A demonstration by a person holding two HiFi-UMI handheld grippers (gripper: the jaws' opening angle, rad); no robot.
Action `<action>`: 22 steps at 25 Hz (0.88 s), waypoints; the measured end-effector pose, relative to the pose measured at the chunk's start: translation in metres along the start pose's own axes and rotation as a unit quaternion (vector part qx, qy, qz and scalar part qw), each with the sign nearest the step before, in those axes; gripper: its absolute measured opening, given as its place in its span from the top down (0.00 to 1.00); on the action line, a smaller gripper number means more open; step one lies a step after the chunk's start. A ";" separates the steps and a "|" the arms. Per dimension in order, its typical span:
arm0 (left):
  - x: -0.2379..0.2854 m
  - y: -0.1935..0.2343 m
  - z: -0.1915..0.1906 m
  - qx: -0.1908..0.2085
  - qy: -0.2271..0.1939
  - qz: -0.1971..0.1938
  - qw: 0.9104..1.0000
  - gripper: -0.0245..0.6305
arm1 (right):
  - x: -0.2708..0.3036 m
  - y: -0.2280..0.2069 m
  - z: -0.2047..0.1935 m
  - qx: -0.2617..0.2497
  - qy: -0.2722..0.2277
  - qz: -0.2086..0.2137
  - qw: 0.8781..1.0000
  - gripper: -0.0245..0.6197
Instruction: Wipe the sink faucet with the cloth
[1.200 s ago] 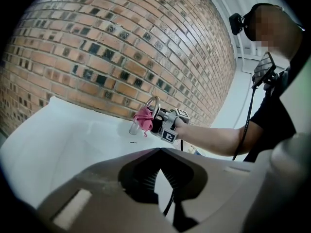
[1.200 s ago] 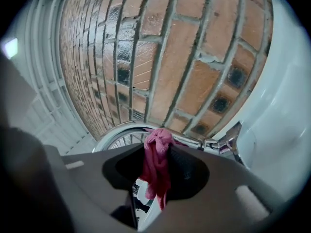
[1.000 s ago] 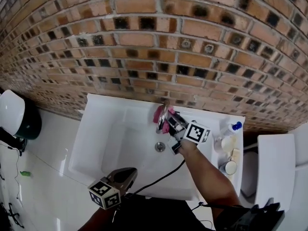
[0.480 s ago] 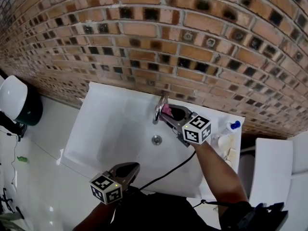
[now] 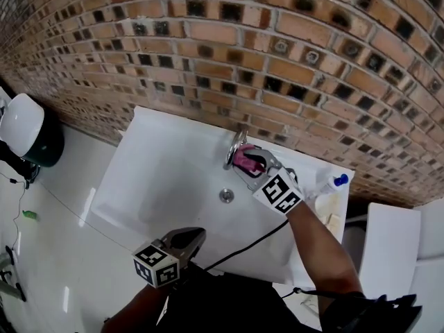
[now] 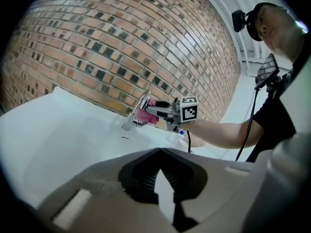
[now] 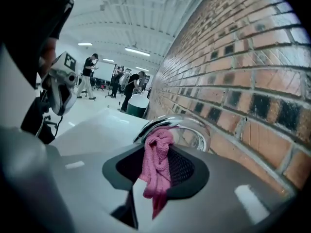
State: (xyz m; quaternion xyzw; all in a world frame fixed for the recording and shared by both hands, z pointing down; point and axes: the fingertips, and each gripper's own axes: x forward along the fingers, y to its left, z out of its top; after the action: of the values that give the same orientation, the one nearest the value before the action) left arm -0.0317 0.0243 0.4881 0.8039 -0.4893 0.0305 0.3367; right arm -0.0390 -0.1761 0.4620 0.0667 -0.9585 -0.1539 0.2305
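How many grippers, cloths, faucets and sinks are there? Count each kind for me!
grippers: 2, the left gripper and the right gripper
cloth: 1, pink, held in the right gripper's jaws
faucet: 1
sink: 1
Total: 5

Right gripper (image 5: 244,159) clamped, arm outstretched; left gripper (image 5: 196,235) closed, low
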 end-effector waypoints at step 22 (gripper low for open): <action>0.000 0.053 0.048 0.019 0.015 -0.029 0.999 0.95 | -0.040 -0.041 -0.019 0.354 -0.069 -0.043 0.932 0.76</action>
State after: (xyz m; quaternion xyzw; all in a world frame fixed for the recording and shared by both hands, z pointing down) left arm -0.0878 -0.0186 0.4781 0.8235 -0.4599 0.0420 0.3295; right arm 0.0075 -0.2119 0.4482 0.1744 -0.9605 0.1816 0.1183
